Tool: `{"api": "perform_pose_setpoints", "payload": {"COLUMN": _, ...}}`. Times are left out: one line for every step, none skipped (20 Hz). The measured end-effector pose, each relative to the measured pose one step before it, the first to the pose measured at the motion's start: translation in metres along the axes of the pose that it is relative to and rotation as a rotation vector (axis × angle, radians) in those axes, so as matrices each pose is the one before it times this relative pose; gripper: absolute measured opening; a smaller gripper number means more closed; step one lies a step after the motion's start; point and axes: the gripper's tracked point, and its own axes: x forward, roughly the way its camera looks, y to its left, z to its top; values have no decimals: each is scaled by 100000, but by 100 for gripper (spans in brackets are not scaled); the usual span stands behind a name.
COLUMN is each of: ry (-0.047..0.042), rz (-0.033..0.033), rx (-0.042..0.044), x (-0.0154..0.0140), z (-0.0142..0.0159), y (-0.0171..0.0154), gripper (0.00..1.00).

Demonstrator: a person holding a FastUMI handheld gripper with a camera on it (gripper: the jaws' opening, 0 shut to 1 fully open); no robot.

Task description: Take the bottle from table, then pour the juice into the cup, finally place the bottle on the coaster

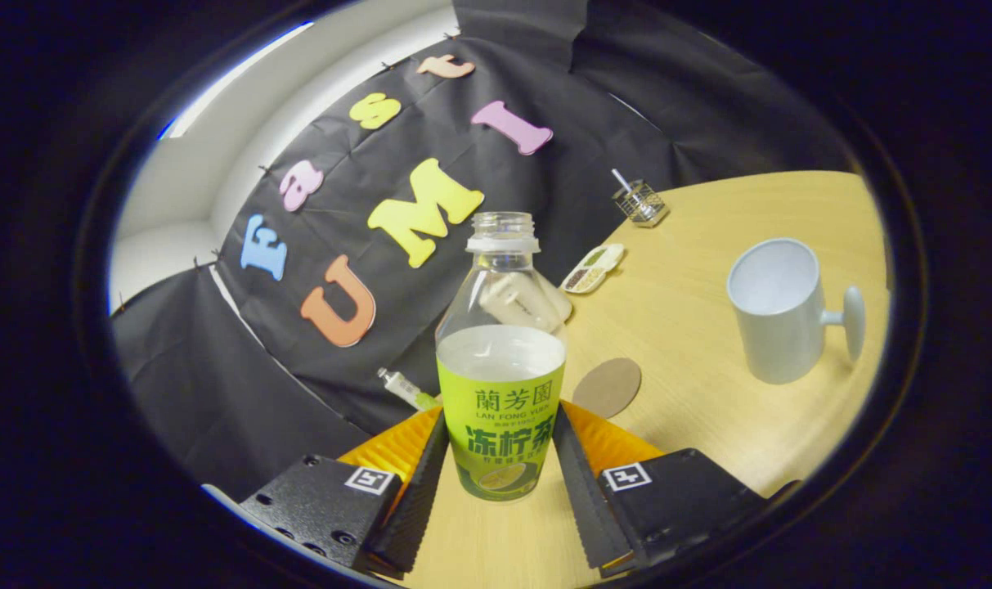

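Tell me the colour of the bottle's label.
Bright lime green with darker green lettering, seen in the gripper view on the bottle held between the fingers.

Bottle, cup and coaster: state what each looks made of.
Bottle, between the tongs: clear glossy plastic, see-through above its printed label. Cup: likely glazed ceramic, smooth, thick-walled, pale. Coaster: matte brown disc, maybe cork or card.

The one camera rides on the tool (pixel 500 454), low over the bench (pixel 708 409), looking forward along its fingers at lower centre of the frame. It sits very close to the bottle (pixel 500 384) between them and faces the booth's black wall, view tilted.
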Motion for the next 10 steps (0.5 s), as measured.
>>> {"api": "perform_pose_setpoints", "payload": {"ry": -79, "rz": 363, "rx": 3020, "x": -167, "z": 15, "y": -208, "gripper": 78}}
{"api": "perform_pose_setpoints", "payload": {"ry": -152, "rz": 746, "rx": 3226, "x": 11, "z": 112, "y": -121, "gripper": 78}}
{"api": "perform_pose_setpoints", "payload": {"ry": -291, "rz": 961, "rx": 3480, "x": -66, "z": 100, "y": -6, "gripper": 78}}
{"api": "perform_pose_setpoints", "payload": {"ry": -388, "rz": 960, "rx": 3540, "x": -8, "z": 237, "y": -23, "gripper": 78}}
{"api": "perform_pose_setpoints", "payload": {"ry": -408, "rz": 996, "rx": 3261, "x": -34, "z": 72, "y": -149, "gripper": 78}}
{"api": "perform_pose_setpoints", "payload": {"ry": -450, "rz": 950, "rx": 3023, "x": -13, "z": 130, "y": -15, "gripper": 78}}
{"api": "perform_pose_setpoints", "payload": {"ry": -396, "rz": 892, "rx": 2816, "x": 15, "z": 117, "y": 104, "gripper": 78}}
{"api": "perform_pose_setpoints", "payload": {"ry": -246, "rz": 788, "rx": 2728, "x": 88, "z": 161, "y": 7, "gripper": 78}}
{"api": "perform_pose_setpoints", "payload": {"ry": -409, "rz": 601, "rx": 2721, "x": 15, "z": 84, "y": -50, "gripper": 78}}
{"api": "perform_pose_setpoints", "payload": {"ry": -213, "rz": 624, "rx": 2785, "x": 20, "z": 142, "y": 16, "gripper": 78}}
